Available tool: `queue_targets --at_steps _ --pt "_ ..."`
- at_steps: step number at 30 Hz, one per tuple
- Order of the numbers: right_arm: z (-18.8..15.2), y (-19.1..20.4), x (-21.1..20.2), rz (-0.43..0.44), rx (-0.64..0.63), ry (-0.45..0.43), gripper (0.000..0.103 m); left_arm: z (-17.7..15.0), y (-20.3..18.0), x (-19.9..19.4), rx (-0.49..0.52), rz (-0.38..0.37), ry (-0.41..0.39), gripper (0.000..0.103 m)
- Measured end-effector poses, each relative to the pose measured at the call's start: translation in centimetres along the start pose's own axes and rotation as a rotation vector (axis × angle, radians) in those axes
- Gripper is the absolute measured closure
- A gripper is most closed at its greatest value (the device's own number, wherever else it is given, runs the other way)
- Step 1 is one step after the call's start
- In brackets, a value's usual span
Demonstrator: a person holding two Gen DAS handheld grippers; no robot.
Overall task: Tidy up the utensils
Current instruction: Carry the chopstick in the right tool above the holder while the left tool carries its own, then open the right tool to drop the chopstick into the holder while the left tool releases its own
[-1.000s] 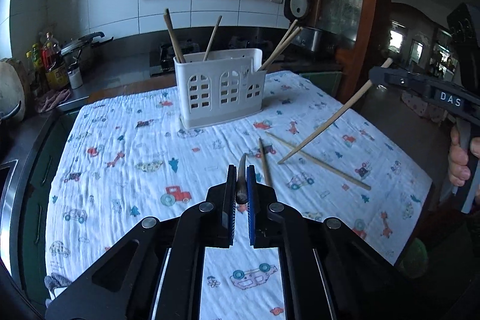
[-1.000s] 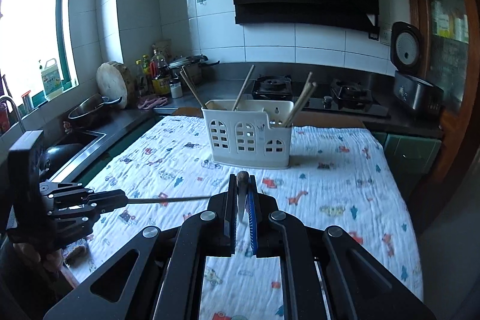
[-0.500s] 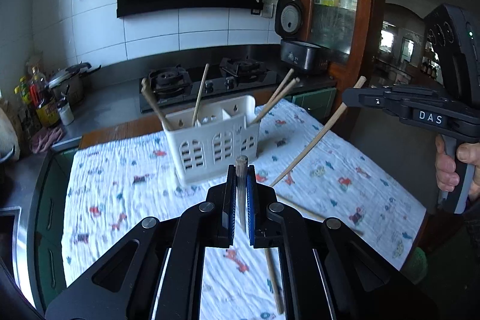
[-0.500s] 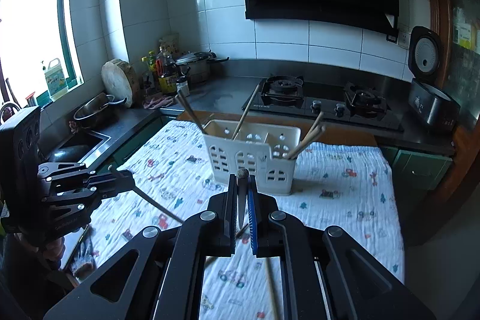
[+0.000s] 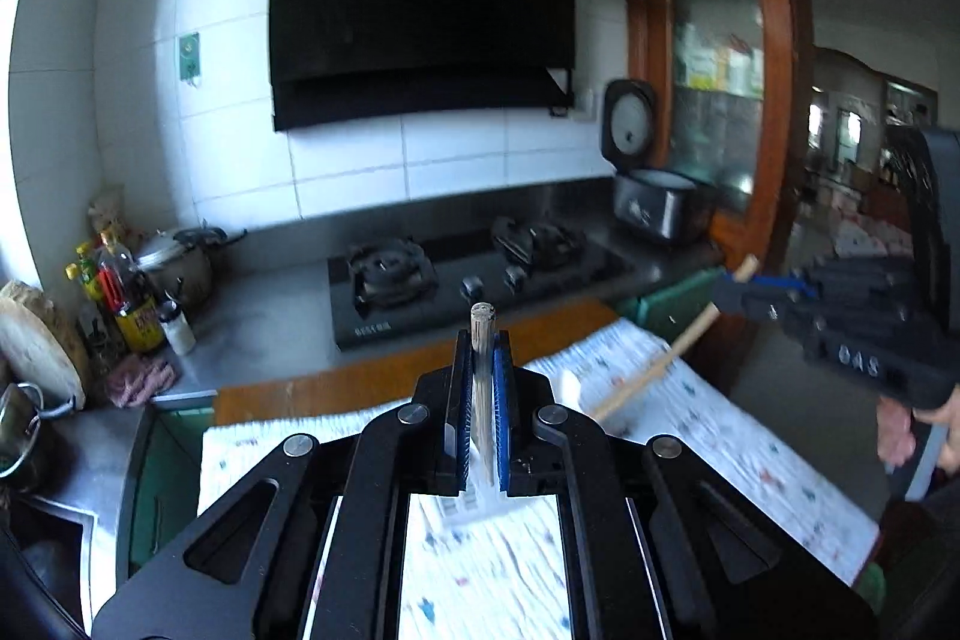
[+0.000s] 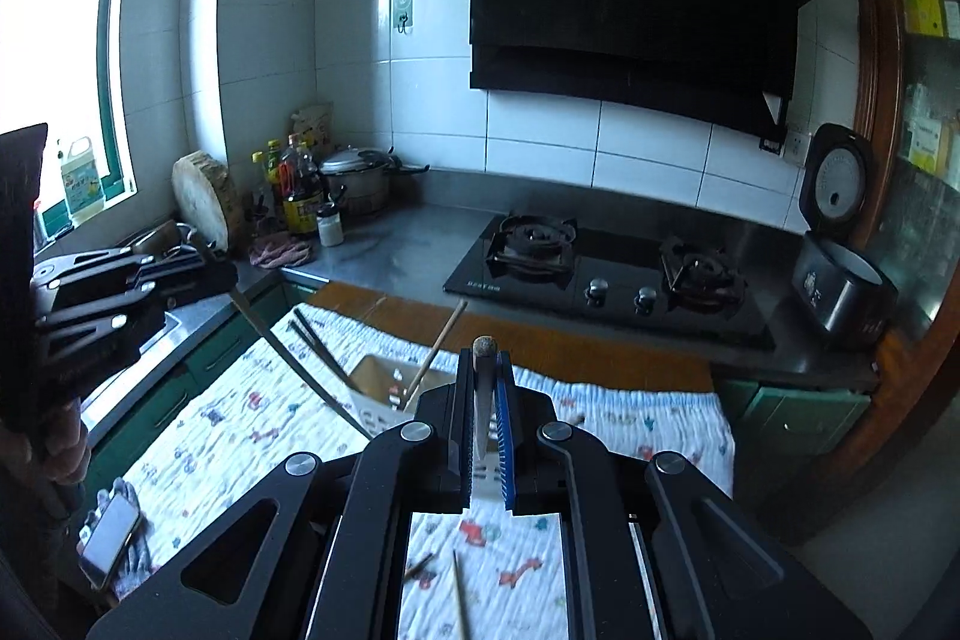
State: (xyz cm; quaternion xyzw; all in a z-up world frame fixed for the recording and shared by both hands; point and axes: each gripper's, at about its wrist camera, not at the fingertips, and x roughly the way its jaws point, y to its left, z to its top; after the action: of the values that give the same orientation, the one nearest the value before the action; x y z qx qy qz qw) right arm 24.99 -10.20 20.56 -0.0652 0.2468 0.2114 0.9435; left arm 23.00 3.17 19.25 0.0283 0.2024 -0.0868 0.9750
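Left gripper (image 5: 482, 406) pinches chopstick (image 5: 482, 376) (upright) above caddy (image 5: 468, 502).

Leaning chopsticks (image 6: 435, 352) crowding holder (image 6: 375, 379) opening

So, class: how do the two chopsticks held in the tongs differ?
The left chopstick, in the left tongs, looks dark; the right chopstick, in the right tongs, pale tan. Left butt end squarish, right rounded. Both slant down towards the white holder.

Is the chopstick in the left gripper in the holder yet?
Cannot tell: the left gripper grips the chopstick, whose tip passes behind the right gripper near the white holder.
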Motion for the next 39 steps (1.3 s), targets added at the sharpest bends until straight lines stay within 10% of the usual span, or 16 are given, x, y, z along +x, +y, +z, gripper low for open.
queue_targets --at_steps 7,25,39 --pt "1.1 -0.5 3.1 -0.018 -0.016 0.026 0.096 2.1 1.6 2.9 -0.022 0.083 -0.008 0.098" --pt "-1.2 -0.2 9.9 -0.003 -0.011 0.152 0.096 -2.2 4.5 11.0 -0.135 0.0 0.207 0.098" --pt "-1.6 -0.7 9.8 -0.014 0.003 0.141 0.094 -2.8 4.2 10.6 -0.121 0.015 0.211 0.083"
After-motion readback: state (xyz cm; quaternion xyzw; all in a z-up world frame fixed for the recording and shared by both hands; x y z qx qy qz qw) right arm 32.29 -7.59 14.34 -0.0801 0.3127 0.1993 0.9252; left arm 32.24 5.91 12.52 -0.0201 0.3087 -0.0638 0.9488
